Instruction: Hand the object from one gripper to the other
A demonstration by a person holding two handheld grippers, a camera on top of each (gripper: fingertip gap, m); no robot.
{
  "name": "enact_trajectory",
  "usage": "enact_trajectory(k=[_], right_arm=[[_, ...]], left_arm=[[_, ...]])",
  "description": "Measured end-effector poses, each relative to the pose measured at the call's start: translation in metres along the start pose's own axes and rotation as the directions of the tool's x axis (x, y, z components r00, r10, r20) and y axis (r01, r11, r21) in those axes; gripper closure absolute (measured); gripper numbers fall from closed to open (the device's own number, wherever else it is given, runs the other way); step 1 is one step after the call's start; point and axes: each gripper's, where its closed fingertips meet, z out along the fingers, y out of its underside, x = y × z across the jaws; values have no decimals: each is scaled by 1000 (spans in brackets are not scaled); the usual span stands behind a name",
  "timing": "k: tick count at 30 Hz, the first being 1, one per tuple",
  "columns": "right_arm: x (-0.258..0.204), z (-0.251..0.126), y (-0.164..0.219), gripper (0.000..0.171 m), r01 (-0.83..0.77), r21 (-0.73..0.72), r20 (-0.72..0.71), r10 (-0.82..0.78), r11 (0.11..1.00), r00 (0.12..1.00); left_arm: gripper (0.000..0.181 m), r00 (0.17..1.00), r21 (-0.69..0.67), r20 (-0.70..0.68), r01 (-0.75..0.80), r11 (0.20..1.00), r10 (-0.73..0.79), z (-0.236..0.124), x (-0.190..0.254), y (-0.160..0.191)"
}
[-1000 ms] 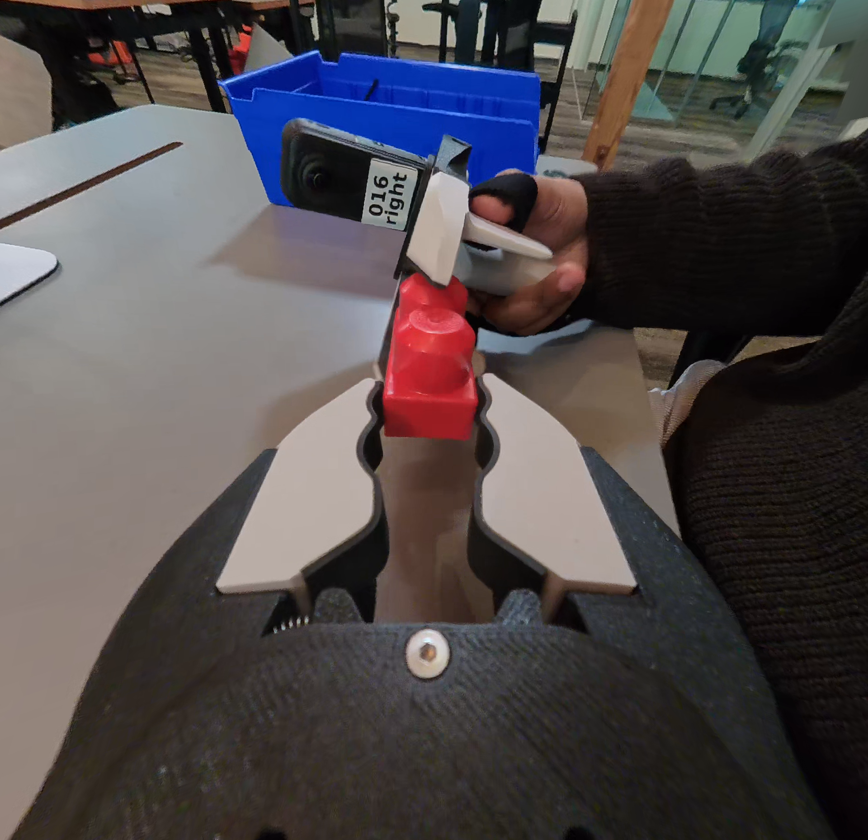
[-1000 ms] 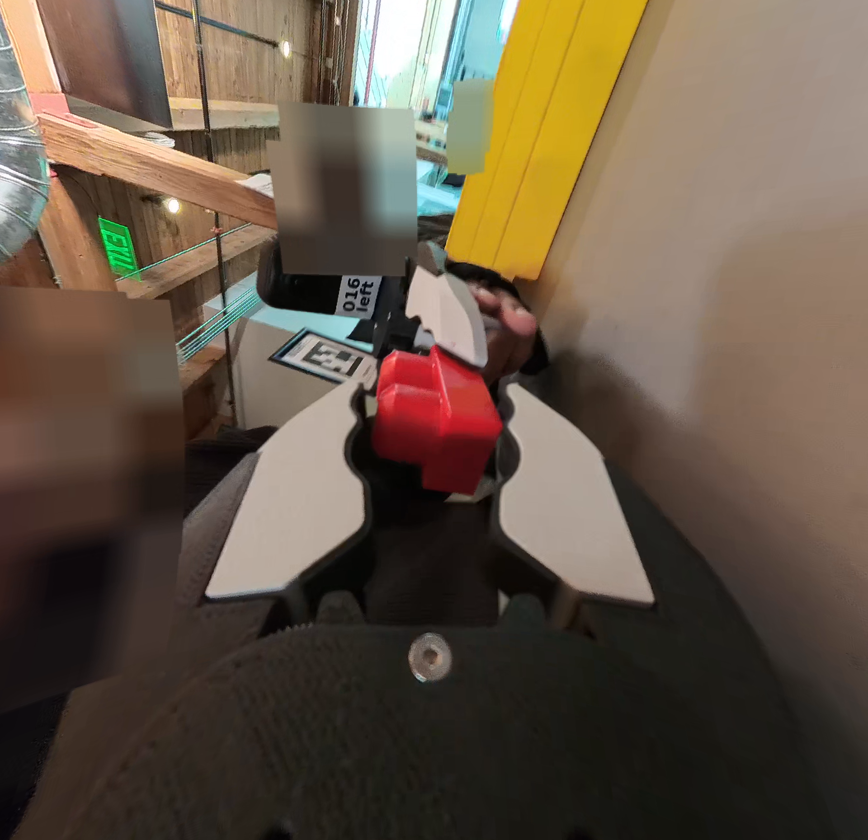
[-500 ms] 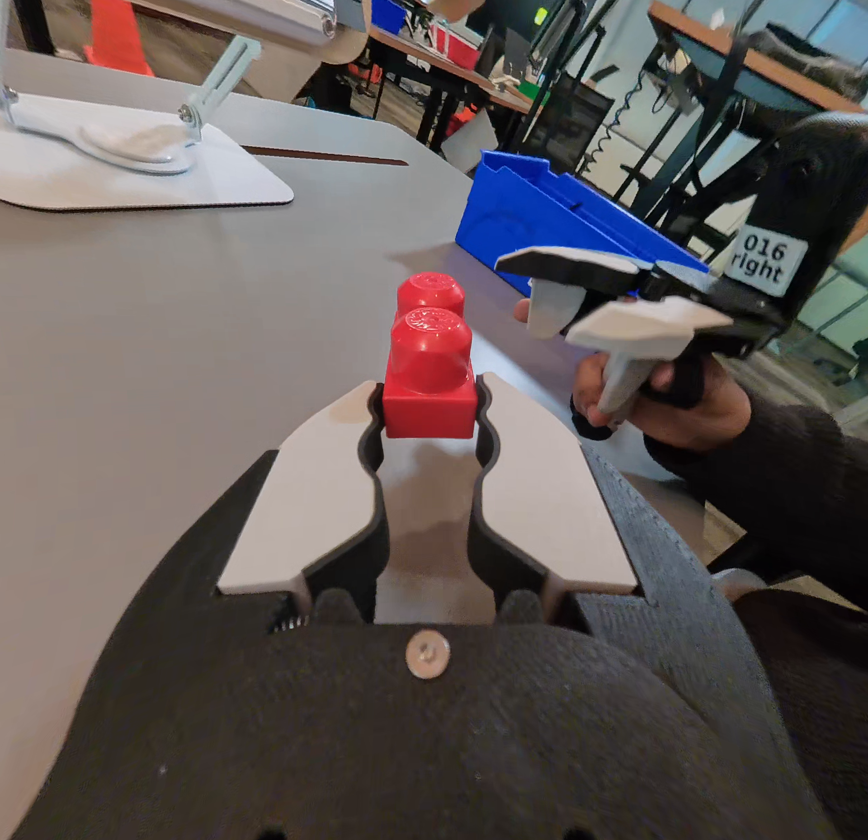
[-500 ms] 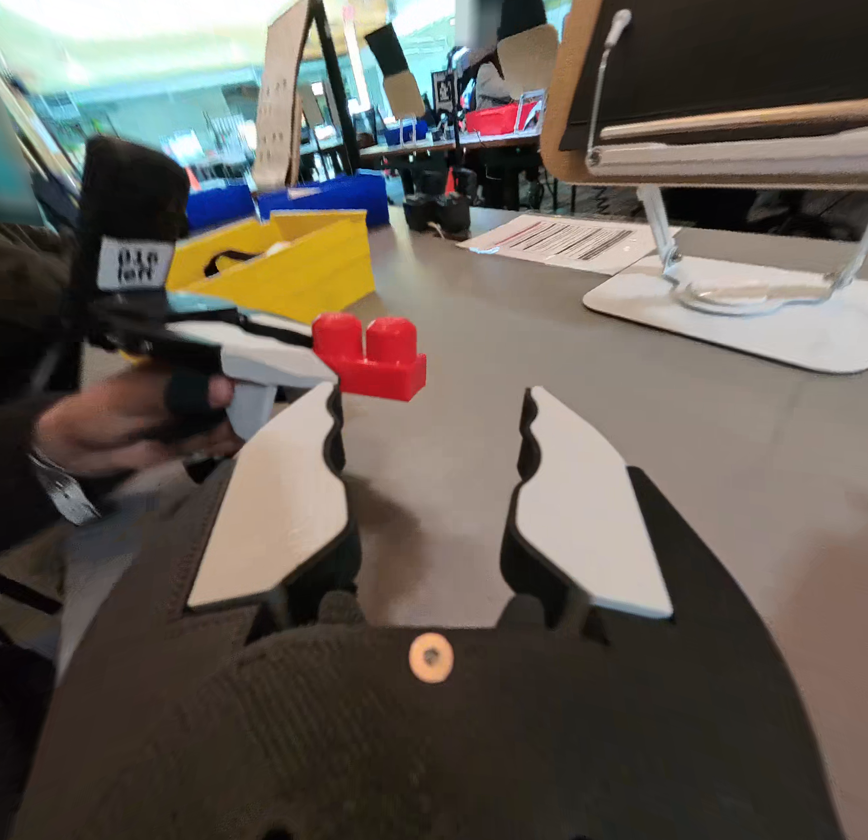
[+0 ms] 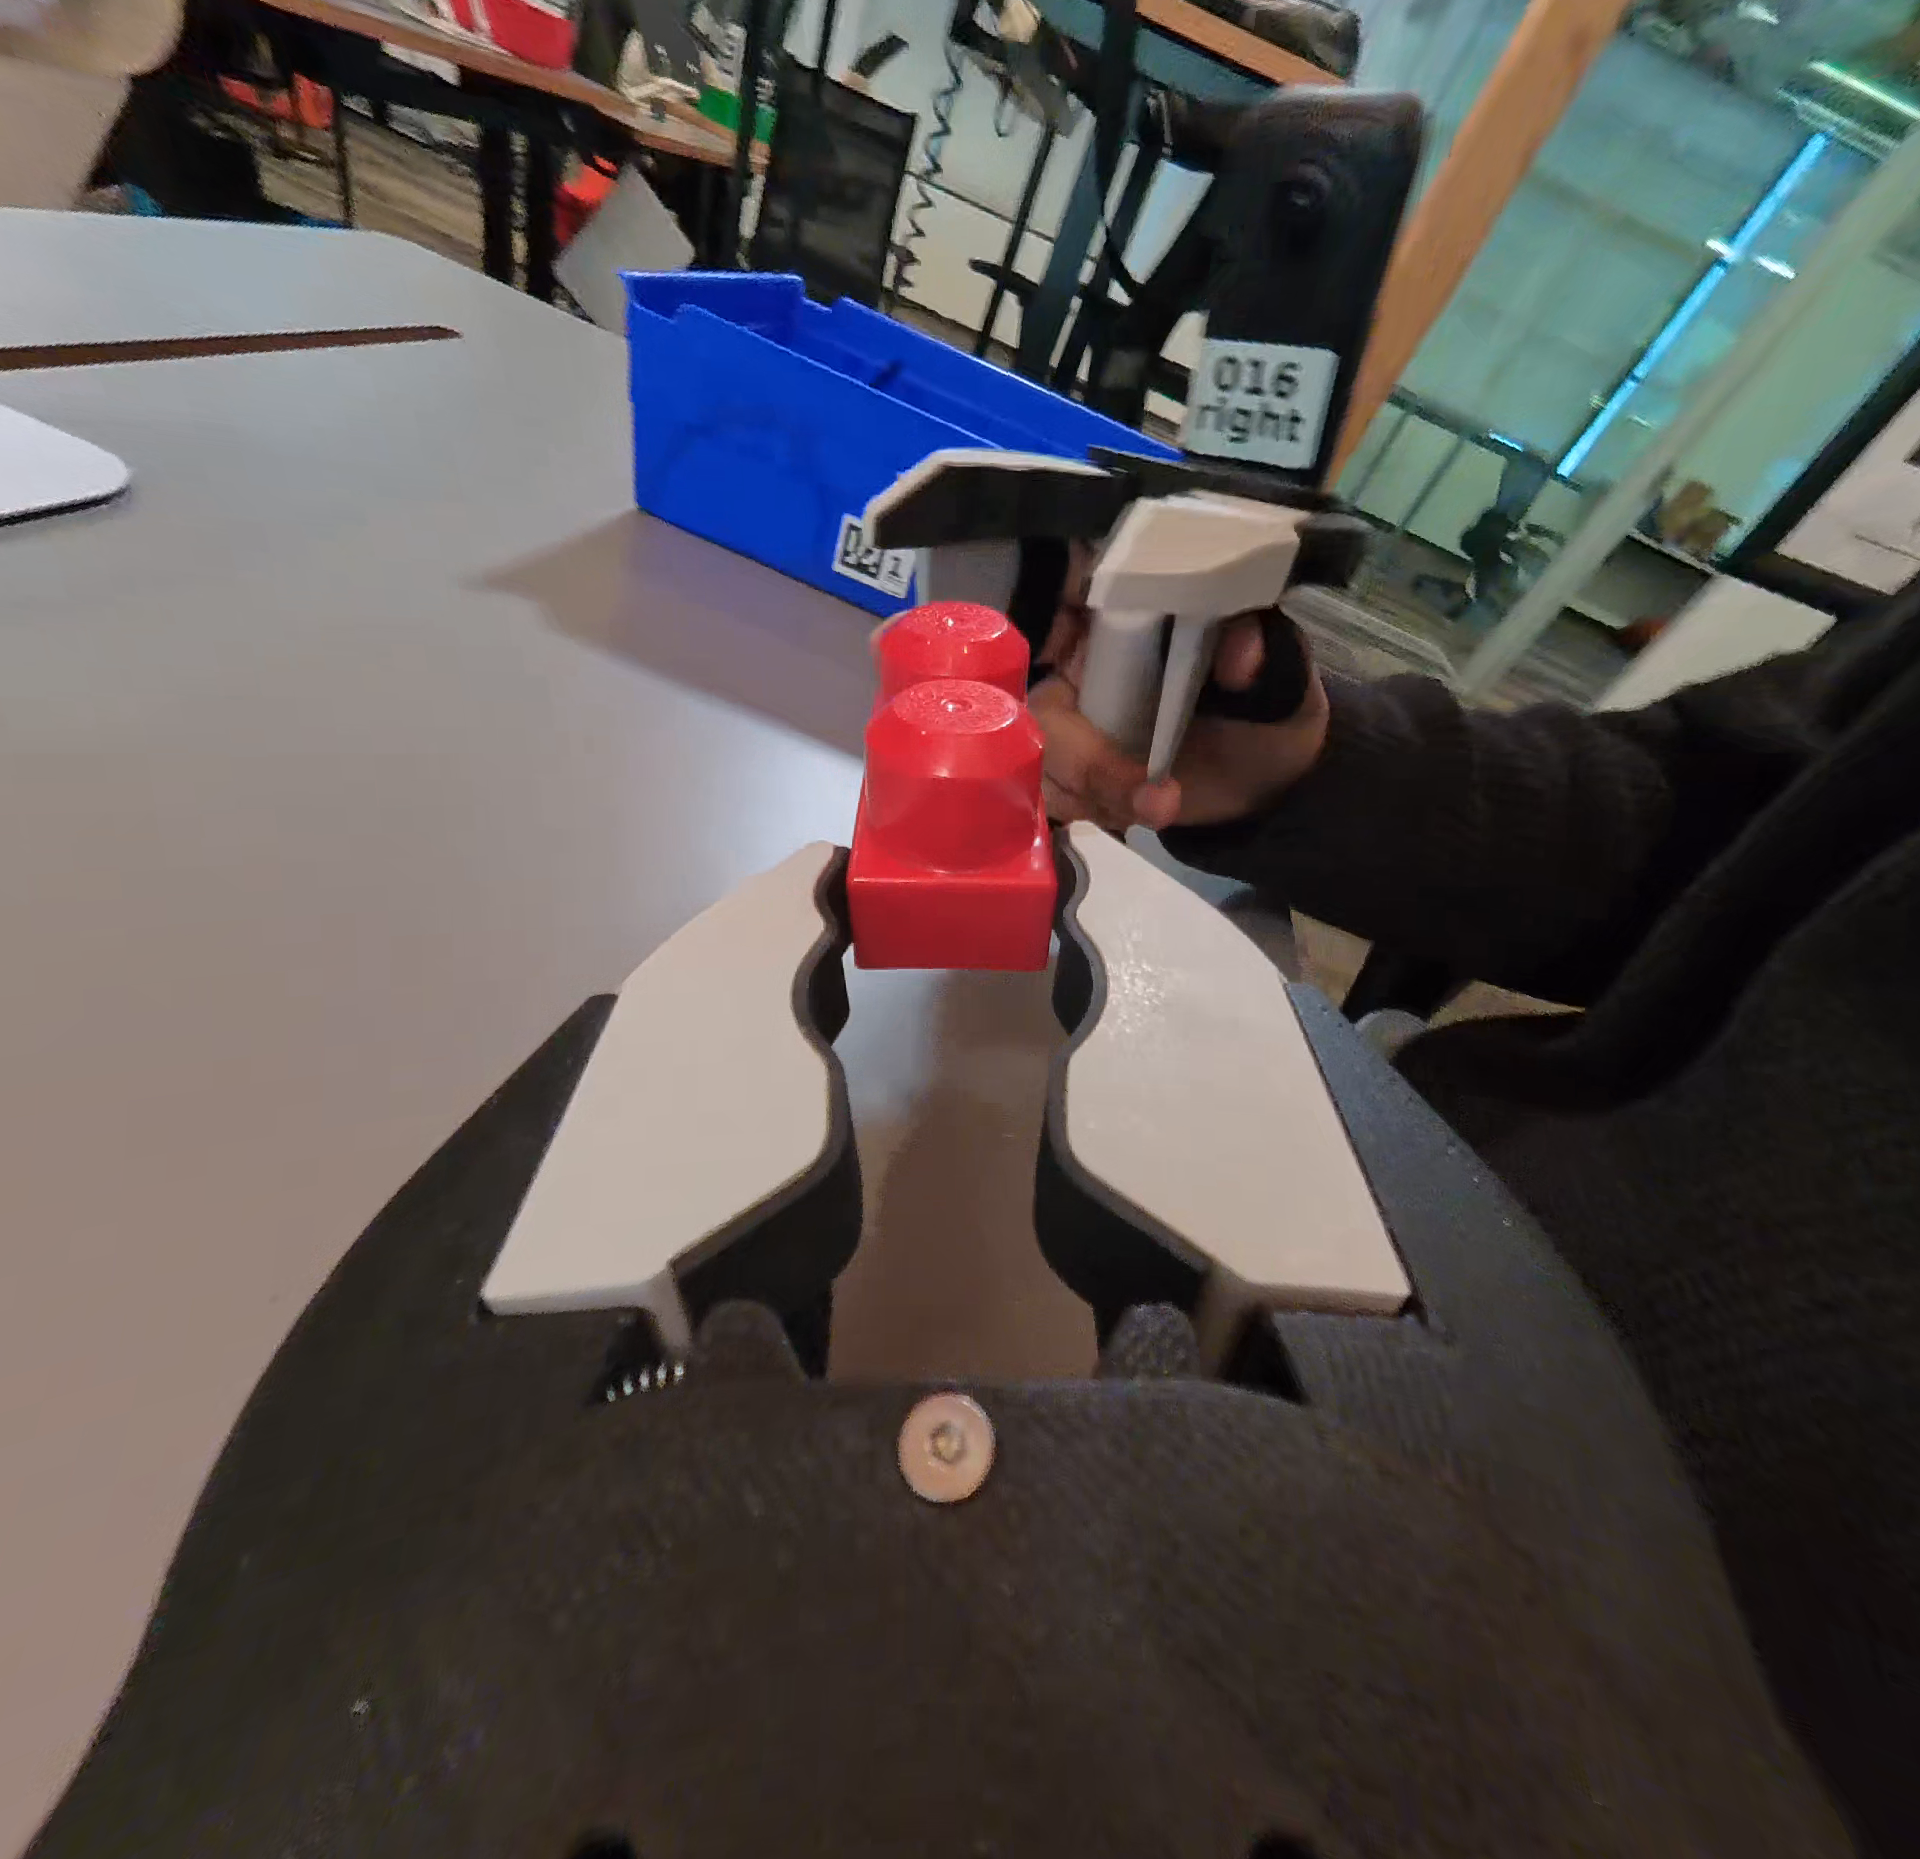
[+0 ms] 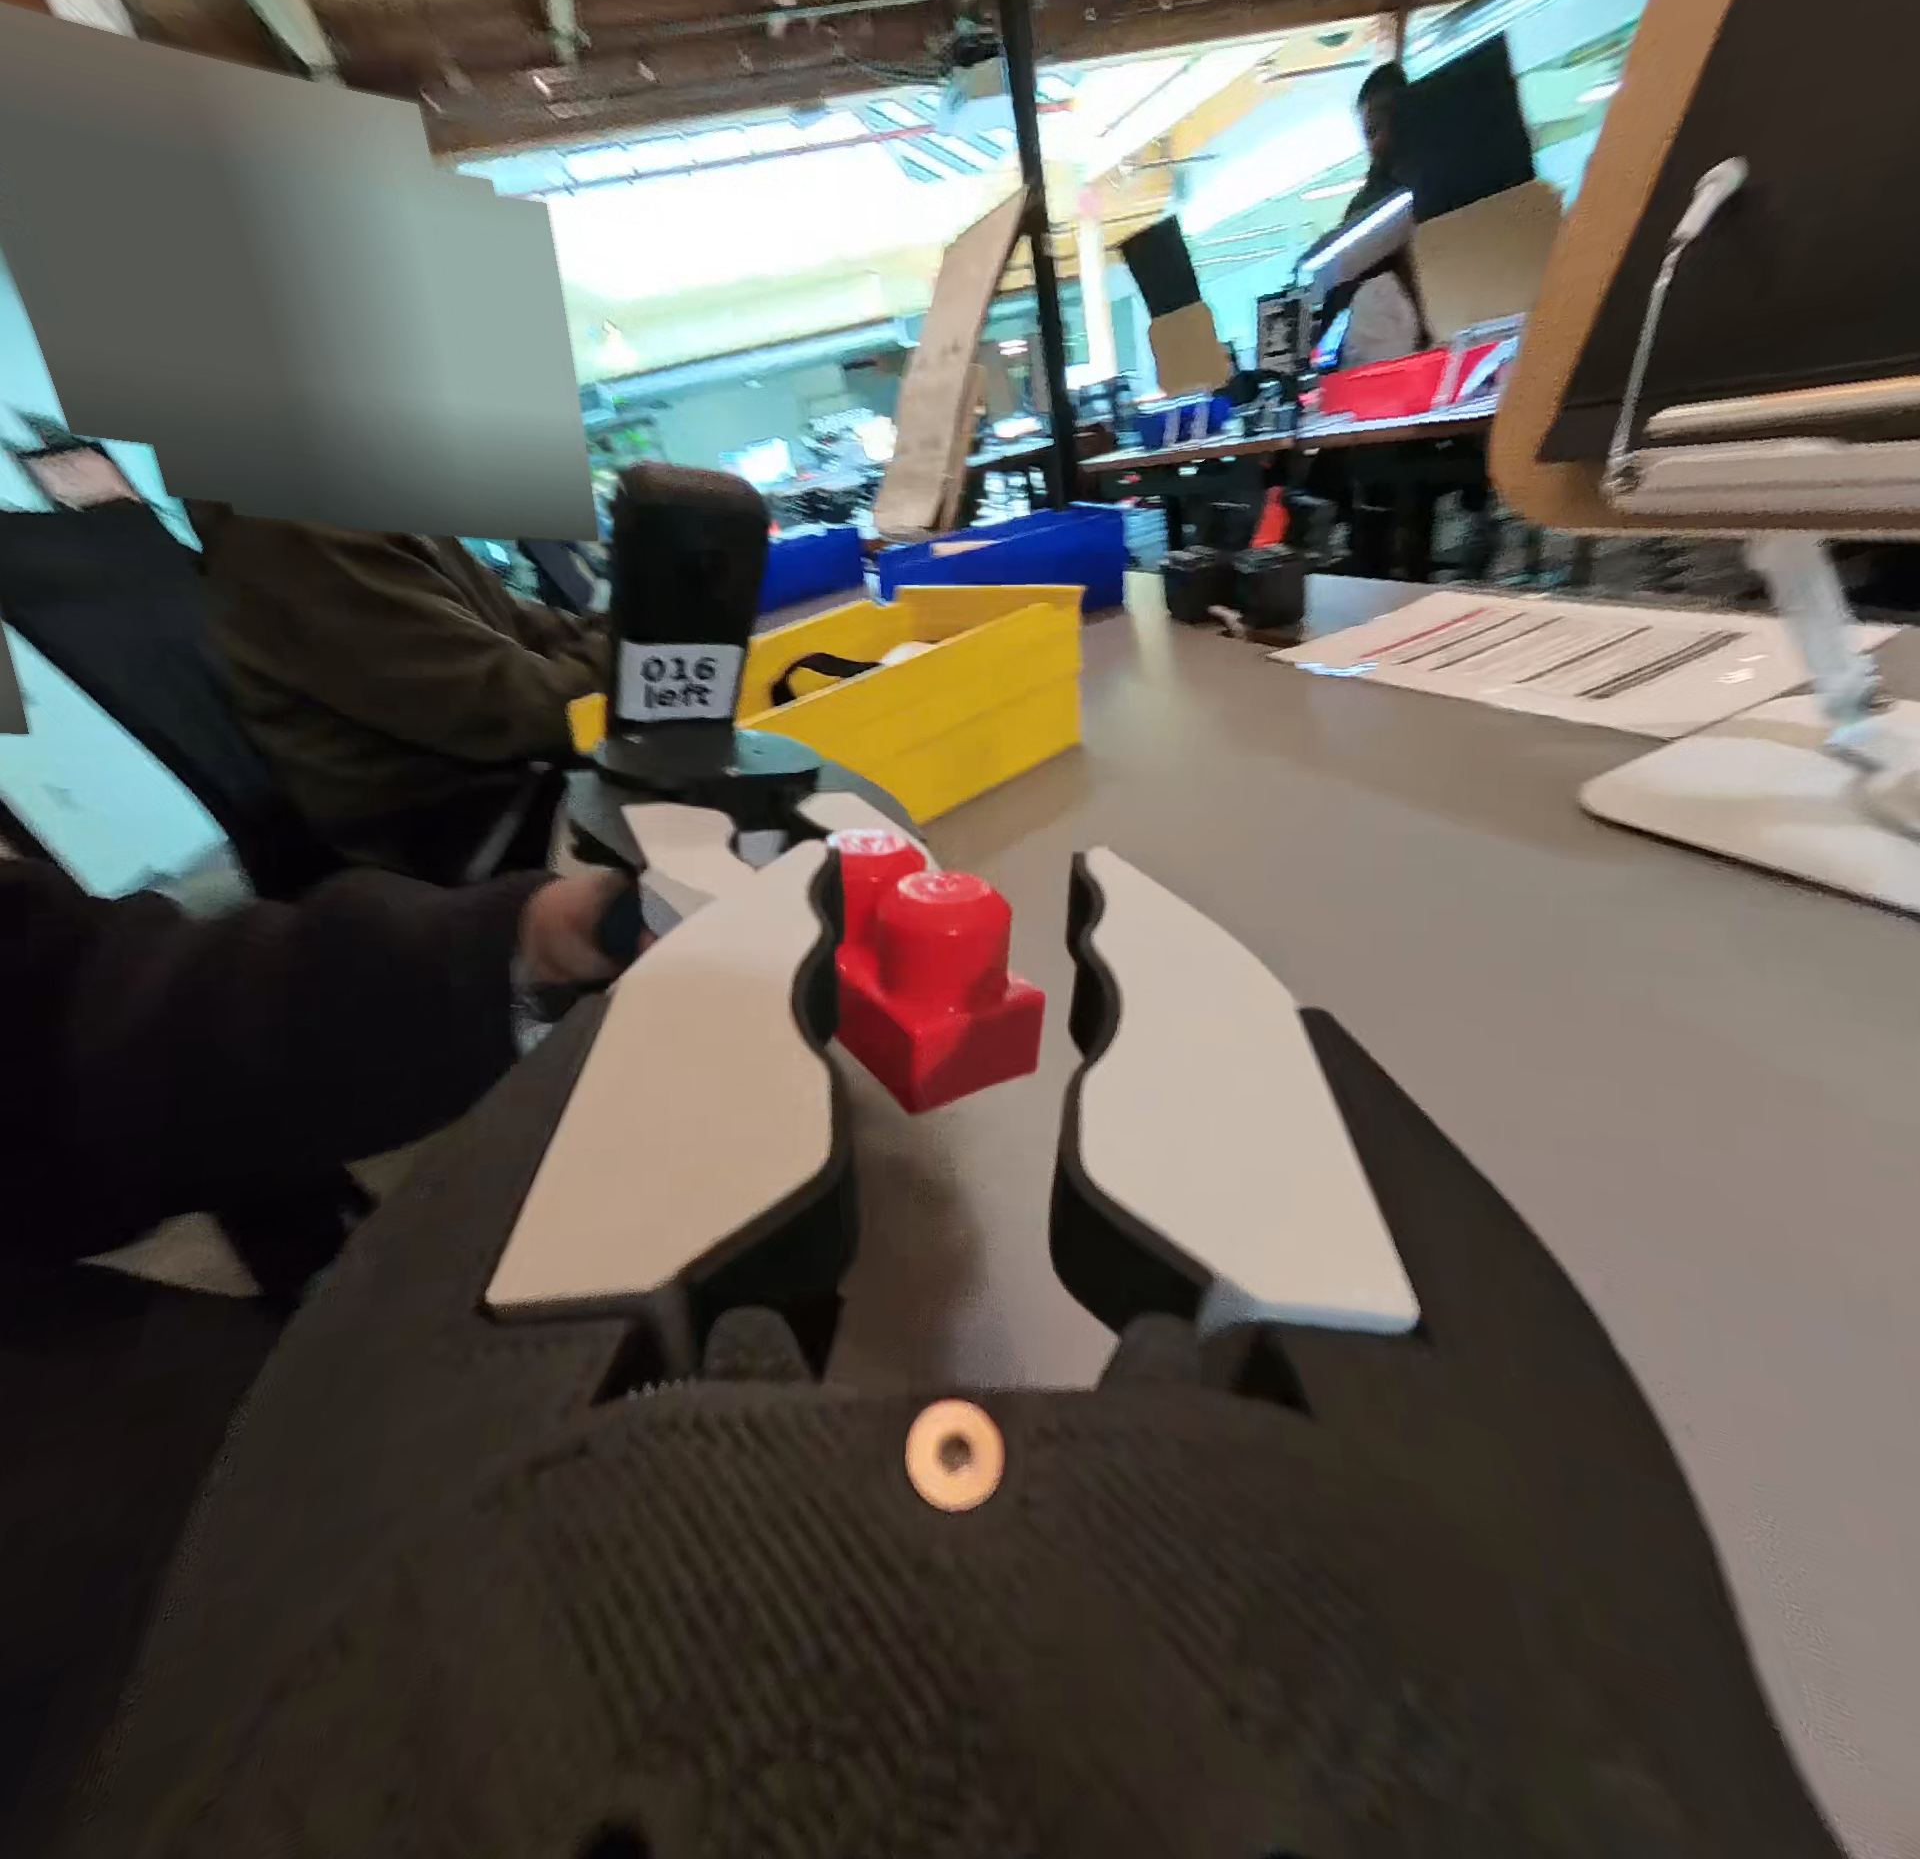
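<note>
Gripping the red brick [image 5: 948,853], left tool [image 5: 948,895]; right tool [image 6: 951,936] parted.

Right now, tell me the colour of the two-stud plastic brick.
Red two-stud plastic brick; clearest in the left wrist view.

At frame centre the left gripper [image 5: 948,900] is clamping a red brick [image 5: 948,853] above the grey worktop [image 5: 312,770]; a blue bin [image 5: 790,448] is sitting behind.
</note>
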Motion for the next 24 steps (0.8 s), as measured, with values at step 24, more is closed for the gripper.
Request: enact_trajectory(k=[24], right_arm=[[8,-4,1,142,32,-39,-36,-33,999,999]], left_arm=[[102,902,75,-164,415,907,-399,-4,-8,-7]])
